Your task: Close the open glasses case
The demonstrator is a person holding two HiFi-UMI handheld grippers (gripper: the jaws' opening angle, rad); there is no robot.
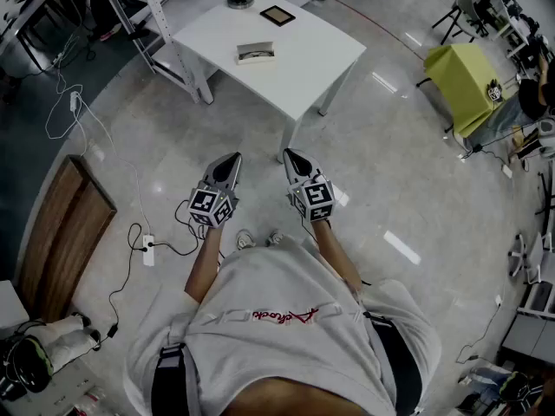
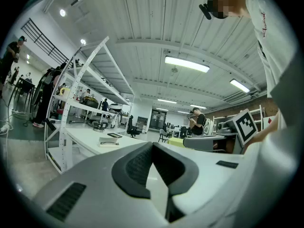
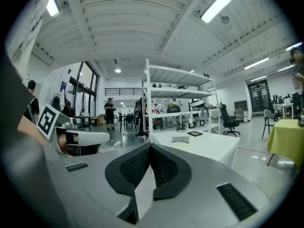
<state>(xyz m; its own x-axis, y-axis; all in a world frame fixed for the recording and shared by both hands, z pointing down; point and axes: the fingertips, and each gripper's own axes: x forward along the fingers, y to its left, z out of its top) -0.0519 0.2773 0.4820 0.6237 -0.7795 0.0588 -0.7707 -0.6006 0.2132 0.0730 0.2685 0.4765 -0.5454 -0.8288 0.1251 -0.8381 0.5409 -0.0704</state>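
Main risk from here: you're standing well back from the table (image 1: 305, 69), so the case (image 1: 256, 53) is out of reach & you'll have to walk in w/ both tools leading. Come in too fast or too low and a tip could hit the table edge. It could also shove the light case along the top, maybe toward the dark slab (image 1: 277, 15) behind it. A power strip (image 1: 148, 250) w/ its leads lies on the floor to your left, near your feet, so it's a trip hazard if you drift that way. At the case, pressing the lid w/ one tool only may skid or tip the base, so steady it w/ the other. The case looks open, but which side the lid hinges on is too small to read, so check before you push. Pose: left tool (image 1: 232, 159) & right tool (image 1: 290, 156) are held side by side in front of your torso, near each other but apart. Both are roughly level & aimed at the table. Both are pinched fully together, tips meeting, nothing between them. The case sits alone near the table's middle, ahead of you in both tool views.
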